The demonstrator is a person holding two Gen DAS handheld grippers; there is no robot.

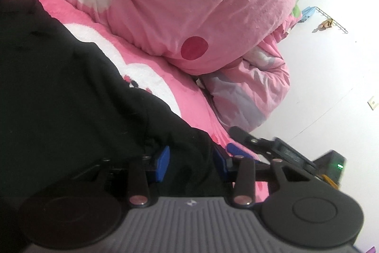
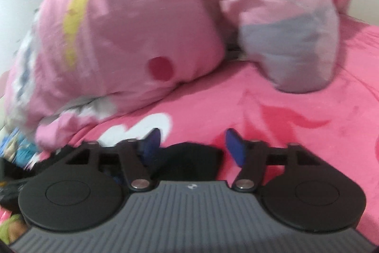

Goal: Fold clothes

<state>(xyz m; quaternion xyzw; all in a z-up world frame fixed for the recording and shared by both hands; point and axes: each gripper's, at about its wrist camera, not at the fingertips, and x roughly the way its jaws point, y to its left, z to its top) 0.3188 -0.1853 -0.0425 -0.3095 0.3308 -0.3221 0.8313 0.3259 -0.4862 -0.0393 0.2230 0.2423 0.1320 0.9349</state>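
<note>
The black garment [image 1: 61,96] is seen lying on the bed [image 1: 189,106], spread over its pink plush blanket left of the pink quilt [image 1: 189,4], which is bunched beside it. The cloth is judged soft, limp and light; it drapes without holding shape, and a matte knit surface of this kind is unlikely to slip between pads. A hold is best taken at an edge or hem, where one layer can be pinched cleanly.

The left tongs [image 1: 191,164] are seen parted, with a fold of the garment's edge lying between the blue pads [image 1: 163,163]; whether the cloth is actually pinched cannot be told.

Further right of the quilt, the right tongs [image 2: 193,146] are held parted above the bed, with a dark bulge of the garment just under the gap; the pads are not closed on it. This view is blurred.

No brand, label or legible writing is found on the garment. A small emblem on each tongs body is noted, unreadable.
</note>
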